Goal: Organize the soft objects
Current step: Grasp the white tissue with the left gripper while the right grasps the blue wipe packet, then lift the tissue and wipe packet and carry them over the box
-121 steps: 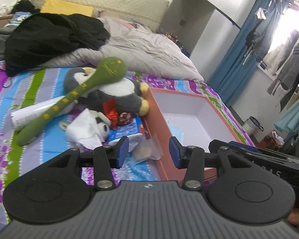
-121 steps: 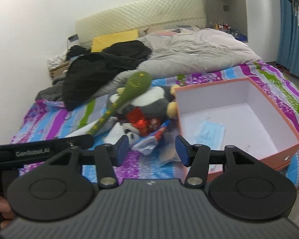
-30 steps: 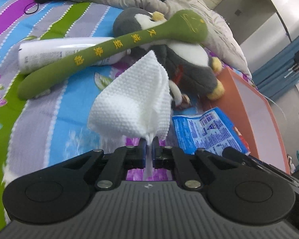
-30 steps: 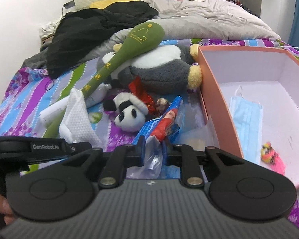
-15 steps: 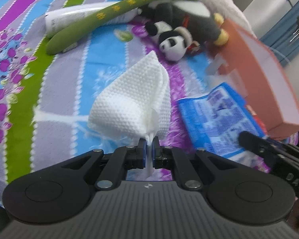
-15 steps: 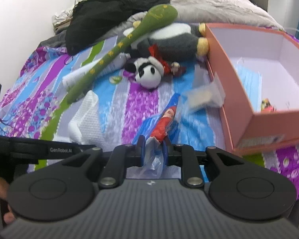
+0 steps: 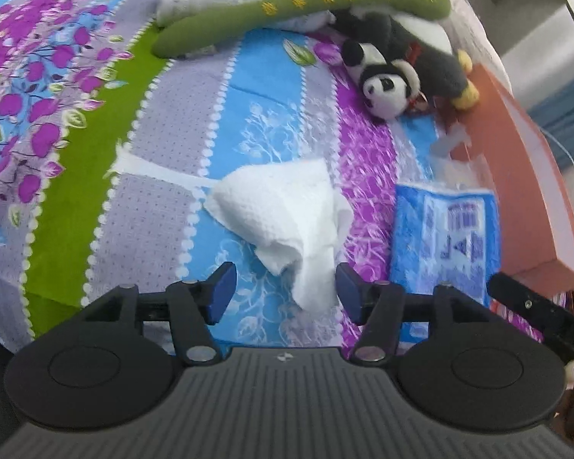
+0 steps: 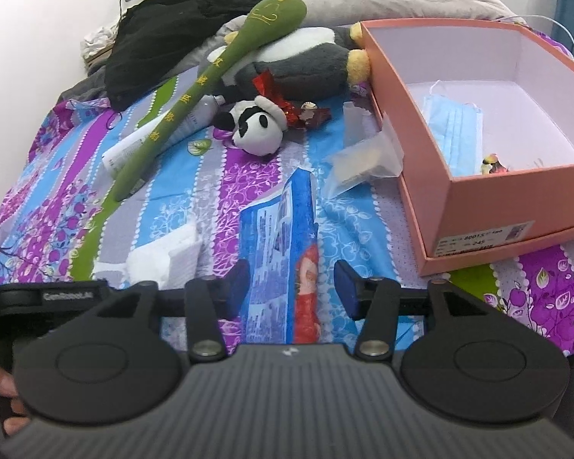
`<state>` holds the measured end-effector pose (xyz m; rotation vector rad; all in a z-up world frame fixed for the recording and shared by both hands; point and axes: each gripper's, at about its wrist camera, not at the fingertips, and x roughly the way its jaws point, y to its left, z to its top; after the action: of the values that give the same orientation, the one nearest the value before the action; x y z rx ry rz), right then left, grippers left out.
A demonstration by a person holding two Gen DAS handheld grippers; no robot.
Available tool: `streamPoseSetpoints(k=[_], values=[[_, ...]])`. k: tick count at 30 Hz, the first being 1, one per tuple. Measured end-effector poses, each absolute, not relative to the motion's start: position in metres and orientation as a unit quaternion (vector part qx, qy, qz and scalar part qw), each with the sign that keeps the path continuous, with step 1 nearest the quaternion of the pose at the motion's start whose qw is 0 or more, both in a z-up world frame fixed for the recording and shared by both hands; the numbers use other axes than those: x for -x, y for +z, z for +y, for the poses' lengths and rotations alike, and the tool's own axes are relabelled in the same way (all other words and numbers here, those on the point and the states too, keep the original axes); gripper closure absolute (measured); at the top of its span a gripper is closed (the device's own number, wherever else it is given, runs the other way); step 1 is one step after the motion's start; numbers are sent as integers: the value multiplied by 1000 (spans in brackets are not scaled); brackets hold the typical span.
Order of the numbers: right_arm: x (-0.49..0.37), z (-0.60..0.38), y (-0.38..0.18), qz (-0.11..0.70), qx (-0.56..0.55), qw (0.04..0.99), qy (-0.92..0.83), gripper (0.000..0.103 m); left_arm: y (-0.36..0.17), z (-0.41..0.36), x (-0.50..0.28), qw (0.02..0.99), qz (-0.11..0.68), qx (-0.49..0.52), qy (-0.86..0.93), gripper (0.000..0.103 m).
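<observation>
My left gripper (image 7: 285, 292) is open, and a crumpled white paper towel (image 7: 287, 218) lies on the bedspread with its tip between the fingers. My right gripper (image 8: 289, 287) is open over a blue snack packet (image 8: 283, 252) that lies flat on the bed. The packet also shows in the left wrist view (image 7: 445, 237). The towel shows in the right wrist view (image 8: 164, 256). A small panda plush (image 8: 258, 130), a grey penguin plush (image 8: 310, 61) and a long green plush (image 8: 218, 76) lie farther back.
A pink cardboard box (image 8: 409, 122) stands open at the right, holding a blue face mask (image 8: 453, 130) and a small toy (image 8: 491, 166). A clear bag (image 8: 363, 166) and a white tube (image 8: 134, 149) lie on the bed. Black clothes (image 8: 180, 26) and a grey duvet are behind.
Both grippers have opened. The towel has dropped from the left gripper onto the bed, and the blue packet has dropped from the right gripper and lies flat.
</observation>
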<state>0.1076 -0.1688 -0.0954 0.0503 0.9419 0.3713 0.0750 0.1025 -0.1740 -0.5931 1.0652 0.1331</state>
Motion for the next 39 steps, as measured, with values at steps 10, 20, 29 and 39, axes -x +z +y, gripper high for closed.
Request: streamPoseSetpoints(k=[10, 20, 29, 39], values=[[-114, -156, -113, 467, -12, 860, 204, 56, -177, 112, -84, 824, 466, 309, 87, 40], [-132, -150, -132, 487, -10, 848, 209, 74, -195, 100, -104, 824, 486, 276, 89, 63], [-137, -143, -134, 487, 1, 845, 220, 87, -194, 104, -112, 826, 486, 266, 106, 92], [-118, -145, -104, 457, 13, 863, 217, 90, -164, 96, -102, 845, 464, 253, 88, 94]])
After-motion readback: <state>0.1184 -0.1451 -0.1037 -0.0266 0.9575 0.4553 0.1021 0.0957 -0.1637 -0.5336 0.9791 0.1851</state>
